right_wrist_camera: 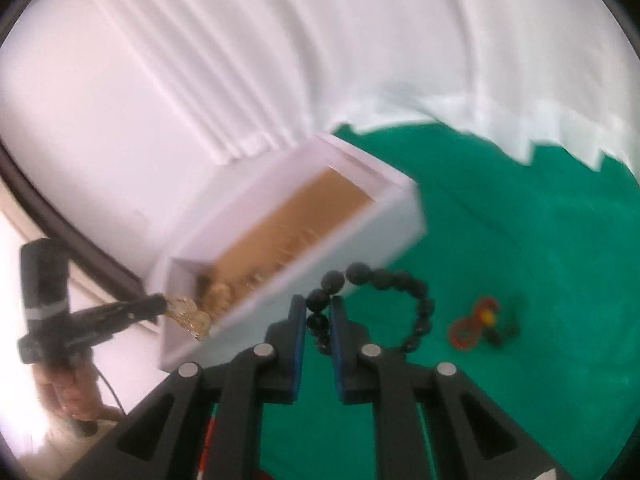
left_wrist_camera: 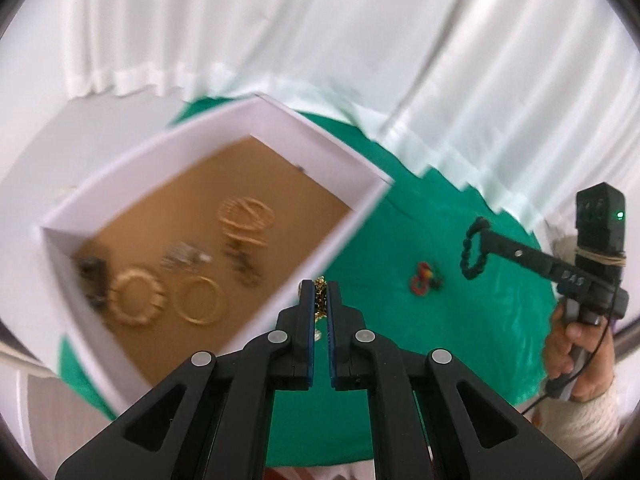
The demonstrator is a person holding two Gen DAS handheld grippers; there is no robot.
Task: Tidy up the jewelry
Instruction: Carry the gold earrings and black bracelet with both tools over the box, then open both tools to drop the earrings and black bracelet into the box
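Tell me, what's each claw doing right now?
Left gripper shut on gold chain. Right gripper shut on black bead bracelet. White box nearby, unblocked. Red trinket on green cloth.

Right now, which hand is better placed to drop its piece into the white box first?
Probably left: left gripper holds the gold chain at the white box rim; right gripper, gripping the black bead bracelet, sits farther off.
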